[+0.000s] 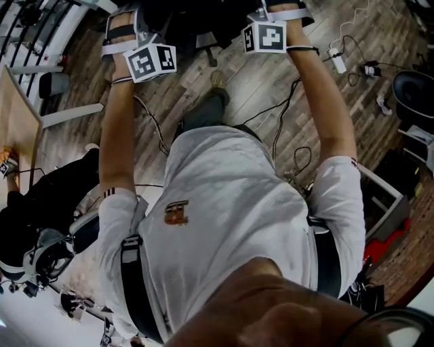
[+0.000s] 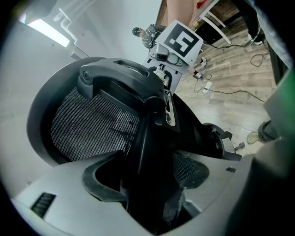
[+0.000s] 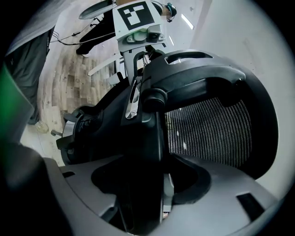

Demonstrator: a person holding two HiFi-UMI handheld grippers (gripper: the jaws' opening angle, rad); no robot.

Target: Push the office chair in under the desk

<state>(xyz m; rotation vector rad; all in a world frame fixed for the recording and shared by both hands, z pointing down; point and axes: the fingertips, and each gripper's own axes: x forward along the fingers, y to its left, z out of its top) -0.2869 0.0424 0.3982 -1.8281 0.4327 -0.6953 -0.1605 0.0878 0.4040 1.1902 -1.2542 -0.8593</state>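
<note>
The black office chair [image 2: 92, 124] with a mesh back fills both gripper views. In the left gripper view my left gripper [image 2: 152, 184] is shut on the black edge of the chair's back frame, which runs up between the jaws. My right gripper [image 3: 147, 184] is shut the same way on the opposite edge of the chair [image 3: 212, 129]. In the head view both arms reach forward, the left gripper [image 1: 139, 41] and the right gripper [image 1: 274, 20] at the top, on either side of the dark chair [image 1: 186, 20]. The jaws are hidden there.
A tan wooden tabletop [image 1: 17, 115] stands at the left, a seated person in black [image 1: 41, 203] beside it. Cables and a power strip [image 1: 337, 61] lie on the wood floor at the right. A black bin [image 1: 413, 95] and a white frame [image 1: 383, 196] stand at the right.
</note>
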